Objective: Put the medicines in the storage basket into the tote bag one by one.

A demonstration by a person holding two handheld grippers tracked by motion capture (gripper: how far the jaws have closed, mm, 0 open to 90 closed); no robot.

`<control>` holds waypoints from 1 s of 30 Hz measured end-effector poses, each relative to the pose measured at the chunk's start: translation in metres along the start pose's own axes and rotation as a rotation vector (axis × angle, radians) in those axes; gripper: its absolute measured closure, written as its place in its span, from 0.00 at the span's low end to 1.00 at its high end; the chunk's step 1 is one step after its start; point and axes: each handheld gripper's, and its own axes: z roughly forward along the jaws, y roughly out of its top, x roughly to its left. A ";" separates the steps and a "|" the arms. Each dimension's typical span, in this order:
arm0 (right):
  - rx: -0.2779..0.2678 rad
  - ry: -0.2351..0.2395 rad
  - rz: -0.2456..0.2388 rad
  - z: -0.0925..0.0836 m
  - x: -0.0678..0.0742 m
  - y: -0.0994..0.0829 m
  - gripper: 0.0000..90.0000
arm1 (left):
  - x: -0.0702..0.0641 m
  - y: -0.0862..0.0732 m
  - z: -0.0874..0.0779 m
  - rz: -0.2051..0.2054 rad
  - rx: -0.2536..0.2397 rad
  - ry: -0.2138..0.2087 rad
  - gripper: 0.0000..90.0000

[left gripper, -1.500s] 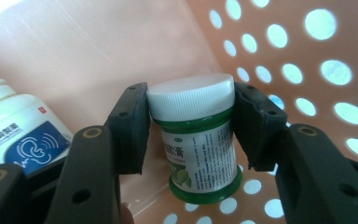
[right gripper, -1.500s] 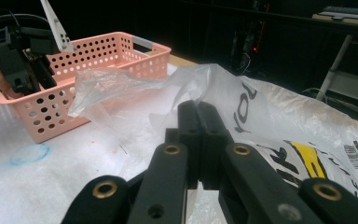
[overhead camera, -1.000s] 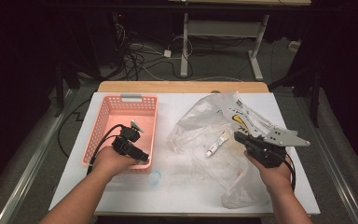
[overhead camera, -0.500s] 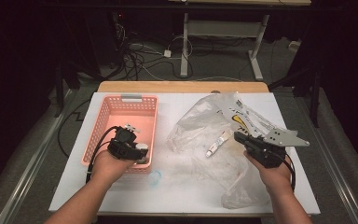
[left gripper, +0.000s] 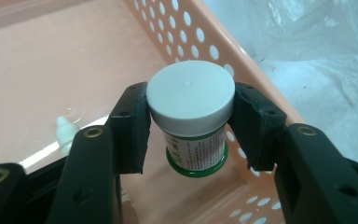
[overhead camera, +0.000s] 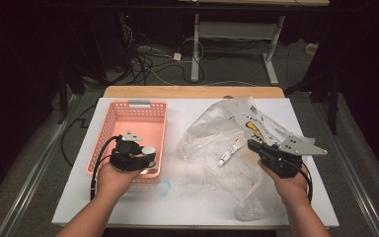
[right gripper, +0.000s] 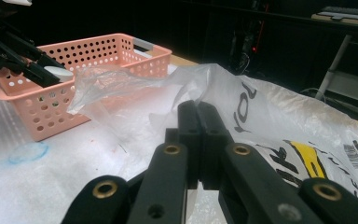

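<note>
Shifted over one pink basket, left tool clamps one white-capped jar; right tool closed.

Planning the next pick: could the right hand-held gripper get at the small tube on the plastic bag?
Probably yes: the small tube lies exposed just beside the right hand-held gripper, whose jaws are shut and must open first.

My left claw is matt black plastic, and the jar has a smooth white ribbed plastic lid. The basket is glossy pink perforated plastic; the bag is thin, crinkled clear film.
</note>
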 end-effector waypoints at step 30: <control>-0.003 -0.009 -0.004 -0.001 -0.001 -0.001 1.00 | -0.002 -0.021 -0.020 0.017 -0.258 0.002 0.54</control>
